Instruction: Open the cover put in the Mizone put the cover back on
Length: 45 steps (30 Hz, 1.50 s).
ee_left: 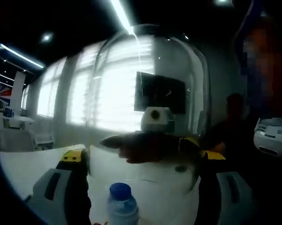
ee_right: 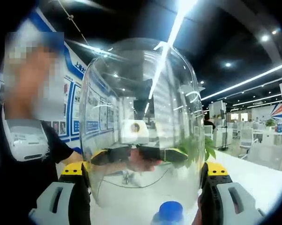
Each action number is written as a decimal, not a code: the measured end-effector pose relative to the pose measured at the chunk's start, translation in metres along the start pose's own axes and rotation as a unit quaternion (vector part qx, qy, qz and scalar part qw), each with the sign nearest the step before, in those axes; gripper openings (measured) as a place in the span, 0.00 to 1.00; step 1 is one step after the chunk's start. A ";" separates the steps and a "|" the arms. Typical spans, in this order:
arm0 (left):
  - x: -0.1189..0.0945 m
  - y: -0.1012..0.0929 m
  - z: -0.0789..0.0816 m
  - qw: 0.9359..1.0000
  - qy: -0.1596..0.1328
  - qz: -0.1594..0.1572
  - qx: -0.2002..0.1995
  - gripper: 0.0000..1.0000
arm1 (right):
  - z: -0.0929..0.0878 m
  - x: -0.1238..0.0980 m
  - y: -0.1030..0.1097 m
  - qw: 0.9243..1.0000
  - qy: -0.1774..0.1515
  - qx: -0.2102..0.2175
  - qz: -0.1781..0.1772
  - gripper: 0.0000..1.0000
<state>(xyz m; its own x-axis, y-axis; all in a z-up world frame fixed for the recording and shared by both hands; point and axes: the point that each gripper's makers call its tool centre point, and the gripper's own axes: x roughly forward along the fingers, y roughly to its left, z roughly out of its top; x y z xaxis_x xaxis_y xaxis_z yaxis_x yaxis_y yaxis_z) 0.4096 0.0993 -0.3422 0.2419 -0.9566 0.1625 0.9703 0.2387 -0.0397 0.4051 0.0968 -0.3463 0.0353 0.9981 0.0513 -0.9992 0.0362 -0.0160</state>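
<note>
A clear glass dome cover (ee_left: 150, 84) hangs tilted above the white table (ee_left: 24, 164), its open rim facing down. My left gripper (ee_left: 143, 161) clasps it, one yellow-tipped jaw on each side of the glass. A Mizone bottle with a blue cap (ee_left: 121, 193) stands just below the rim. In the right gripper view the same cover (ee_right: 141, 93) sits between the jaws of my right gripper (ee_right: 145, 171), and the blue cap (ee_right: 171, 212) shows under it. Through the glass each view shows the other gripper's dark fingers (ee_right: 131, 154) on the far side.
A person in a dark shirt with a white device (ee_right: 26, 140) on the chest stands close behind the cover. Green leaves (ee_right: 204, 149) rise beyond the glass. White chairs and desks (ee_right: 263, 147) fill the room to the right. Bright windows (ee_left: 61, 93) line the back wall.
</note>
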 end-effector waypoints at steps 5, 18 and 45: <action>-0.002 0.003 -0.020 1.000 0.008 0.002 -0.005 0.84 | -0.019 -0.001 -0.001 1.000 0.001 0.005 0.001 0.90; -0.004 0.010 -0.056 0.999 0.030 0.008 -0.006 0.84 | -0.057 -0.004 -0.009 1.000 0.006 0.007 0.007 0.90; -0.014 0.024 -0.150 0.992 0.123 0.014 -0.016 0.84 | -0.154 -0.005 -0.016 0.998 0.048 0.025 0.019 0.90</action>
<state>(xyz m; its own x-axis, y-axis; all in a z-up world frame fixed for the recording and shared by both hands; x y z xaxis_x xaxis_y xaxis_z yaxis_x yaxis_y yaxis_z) 0.4299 0.0932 -0.4933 0.2577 -0.9625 -0.0850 0.9619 0.2638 -0.0717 0.4233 0.0987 -0.5000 -0.0027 0.9990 -0.0444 -0.9994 -0.0012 0.0334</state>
